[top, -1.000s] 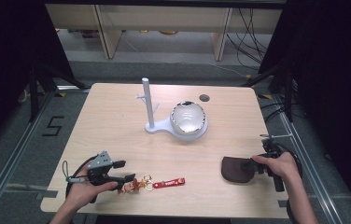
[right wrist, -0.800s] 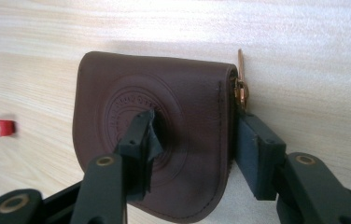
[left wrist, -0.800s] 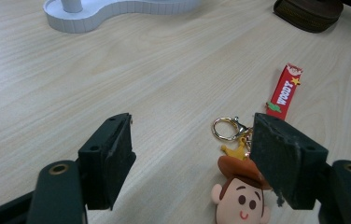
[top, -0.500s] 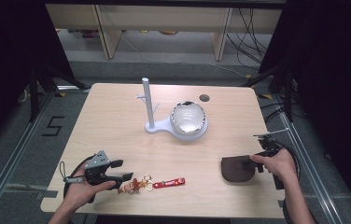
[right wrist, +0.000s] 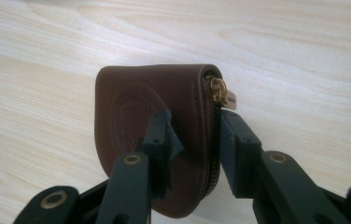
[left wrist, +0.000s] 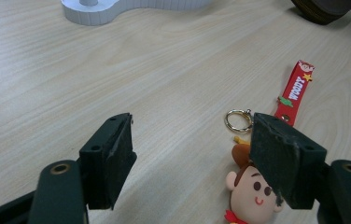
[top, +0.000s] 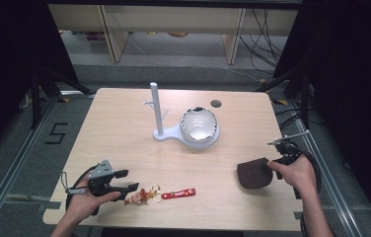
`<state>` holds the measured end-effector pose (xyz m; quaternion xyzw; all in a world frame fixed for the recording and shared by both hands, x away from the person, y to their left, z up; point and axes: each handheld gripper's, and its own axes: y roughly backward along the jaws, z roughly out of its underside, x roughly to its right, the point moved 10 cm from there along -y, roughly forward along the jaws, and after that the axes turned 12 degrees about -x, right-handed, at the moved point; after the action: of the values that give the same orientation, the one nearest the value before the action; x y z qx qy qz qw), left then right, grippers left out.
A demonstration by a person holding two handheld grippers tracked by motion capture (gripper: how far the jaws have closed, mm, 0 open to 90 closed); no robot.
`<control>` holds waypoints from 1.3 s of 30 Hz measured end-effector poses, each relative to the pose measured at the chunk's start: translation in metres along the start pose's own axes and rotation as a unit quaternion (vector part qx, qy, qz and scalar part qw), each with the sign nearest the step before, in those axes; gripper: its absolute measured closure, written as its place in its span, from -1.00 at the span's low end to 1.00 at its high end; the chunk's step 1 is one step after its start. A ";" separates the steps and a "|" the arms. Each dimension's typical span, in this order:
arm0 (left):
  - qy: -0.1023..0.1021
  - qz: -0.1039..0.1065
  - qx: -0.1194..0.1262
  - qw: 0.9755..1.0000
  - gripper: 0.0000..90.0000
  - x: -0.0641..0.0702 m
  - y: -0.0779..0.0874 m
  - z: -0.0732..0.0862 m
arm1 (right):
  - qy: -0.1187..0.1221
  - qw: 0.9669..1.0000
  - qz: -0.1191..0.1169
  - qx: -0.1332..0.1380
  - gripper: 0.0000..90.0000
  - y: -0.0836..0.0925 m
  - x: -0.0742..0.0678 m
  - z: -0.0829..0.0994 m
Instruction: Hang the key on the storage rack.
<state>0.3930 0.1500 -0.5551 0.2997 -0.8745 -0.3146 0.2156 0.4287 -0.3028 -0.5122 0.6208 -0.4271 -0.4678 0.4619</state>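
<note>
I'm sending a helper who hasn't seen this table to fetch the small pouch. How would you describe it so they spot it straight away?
On the wooden table, look at the near right part, well in front of the white stand with its silvery bowl. The pouch is there, clamped by the right gripper. It is dark brown leather, rounded, with a brass zip pull, unlike the red-strapped keychain to its left.

A laboratory recording station. A light wooden table [top: 124, 128] stands on a grey floor between black curtains [top: 351, 98] that screen both sides. Tape lines and a marked numeral "5" [top: 56, 133] lie on the floor at the left, loose cables [top: 267, 29] hang at the back, and pale shelving units [top: 173, 19] stand behind the table.
</note>
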 end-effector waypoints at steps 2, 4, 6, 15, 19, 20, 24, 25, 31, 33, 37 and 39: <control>-0.001 0.000 -0.002 1.000 -0.34 -0.001 0.001 0.001 | 0.003 1.000 0.005 0.007 0.50 0.003 -0.002 -0.001; 0.000 0.000 -0.001 1.000 -0.35 -0.001 0.001 0.002 | 0.010 1.000 0.012 0.018 0.50 0.006 -0.004 -0.002; 0.000 -0.002 -0.001 1.000 -0.34 -0.002 0.000 0.002 | 0.026 0.999 0.024 0.030 0.50 0.012 -0.004 -0.003; 0.004 -0.002 0.001 1.000 -0.34 -0.001 -0.001 0.002 | 0.085 0.987 0.074 0.112 0.50 0.042 -0.021 -0.022; 0.004 0.000 -0.001 1.000 -0.34 -0.001 -0.001 0.004 | 0.094 0.984 0.082 0.128 0.49 0.051 -0.033 -0.027; 0.004 0.000 -0.001 1.000 -0.34 -0.001 -0.001 0.004 | 0.098 0.983 0.082 0.130 0.49 0.052 -0.035 -0.028; 0.003 0.001 -0.004 1.000 -0.34 -0.001 -0.002 0.005 | 0.109 0.980 0.092 0.141 0.49 0.056 -0.042 -0.034; 0.003 0.001 -0.004 1.000 -0.34 -0.001 -0.002 0.005 | 0.115 0.979 0.090 0.143 0.49 0.057 -0.045 -0.037; 0.004 0.000 -0.004 1.000 -0.34 -0.001 -0.002 0.005 | 0.136 0.974 0.102 0.152 0.48 0.061 -0.053 -0.047; 0.004 0.001 -0.004 1.000 -0.34 -0.001 -0.002 0.005 | 0.144 0.972 0.101 0.156 0.48 0.062 -0.056 -0.051; 0.004 0.000 -0.004 1.000 -0.34 -0.001 -0.002 0.005 | 0.152 0.968 0.113 0.162 0.48 0.064 -0.061 -0.057; 0.003 0.000 -0.004 1.000 -0.34 -0.001 -0.002 0.005 | 0.158 0.966 0.116 0.167 0.48 0.065 -0.065 -0.061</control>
<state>0.3918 0.1516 -0.5599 0.2998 -0.8726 -0.3170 0.2198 0.4691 -0.2430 -0.4284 0.7012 -0.4898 -0.2296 0.4644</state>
